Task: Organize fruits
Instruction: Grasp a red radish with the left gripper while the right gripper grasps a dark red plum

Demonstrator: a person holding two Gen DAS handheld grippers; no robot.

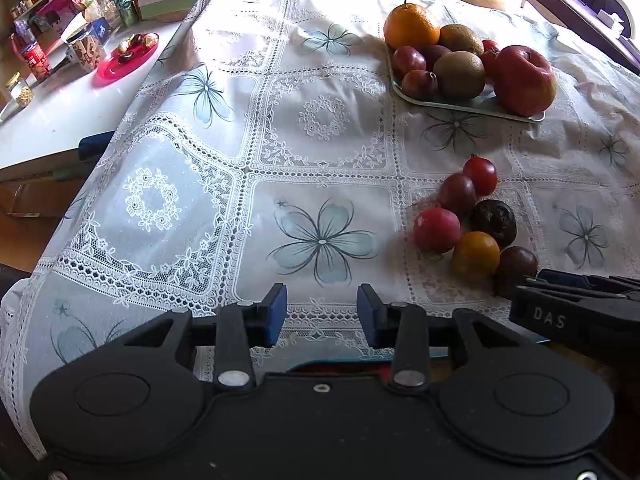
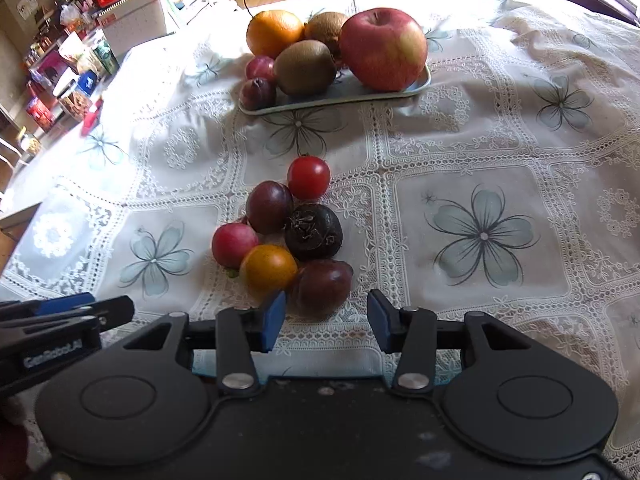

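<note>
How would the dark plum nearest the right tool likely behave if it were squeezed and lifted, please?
The plum looks round and smooth, so it may roll or slip between the pads. It appears to touch the orange tomato, so nudging it could shift that neighbour. Its skin looks soft; a hard squeeze might bruise it.

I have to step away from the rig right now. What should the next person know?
Left gripper: open, empty, over bare tablecloth.
Right gripper: open, nothing gripped, the nearest dark plum just beyond its jaws.
Done: tray already holds the apple, orange, kiwis and small plums.
Left: six small fruits still clustered loose on the cloth, from the red tomato to that plum.
</note>
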